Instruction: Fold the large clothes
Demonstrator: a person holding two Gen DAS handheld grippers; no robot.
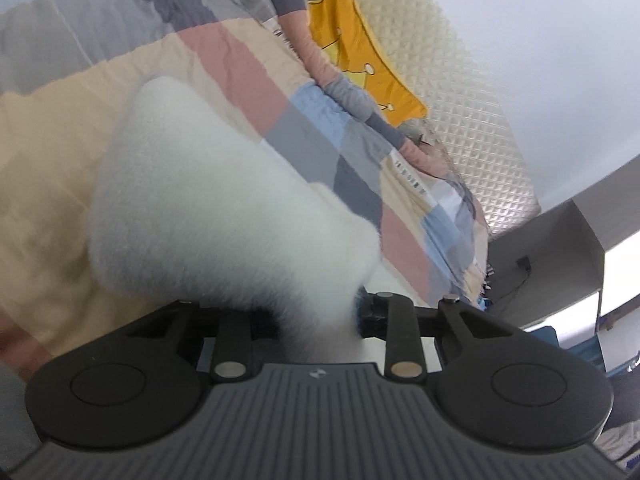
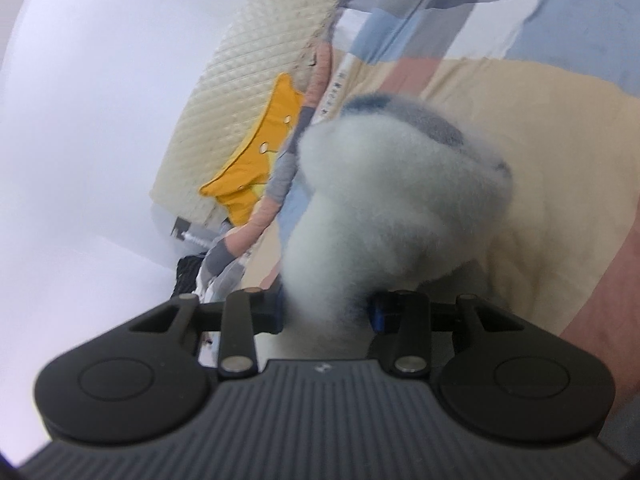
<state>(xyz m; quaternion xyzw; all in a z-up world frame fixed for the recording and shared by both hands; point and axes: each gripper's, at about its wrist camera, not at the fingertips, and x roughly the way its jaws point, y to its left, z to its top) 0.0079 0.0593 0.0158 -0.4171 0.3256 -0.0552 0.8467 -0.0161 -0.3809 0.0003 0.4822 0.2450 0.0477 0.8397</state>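
A white fluffy fleece garment [image 1: 208,208] bulges forward from between the fingers of my left gripper [image 1: 316,316], which is shut on a bunch of it; the fabric hangs lifted above the patchwork bedspread [image 1: 60,152]. In the right wrist view another part of the same fleece garment [image 2: 400,200], with a grey-blue patch [image 2: 424,120] at its top, is pinched in my right gripper [image 2: 324,316], also shut on it. The fleece hides both sets of pads. The rest of the garment is out of view.
The bed carries a quilt in cream, pink, blue and grey patches. A yellow cushion [image 1: 360,52] leans on the quilted cream headboard [image 1: 460,92]. White wall behind; a grey cabinet [image 1: 552,248] stands beside the bed. Dark items [image 2: 190,276] lie by the bed.
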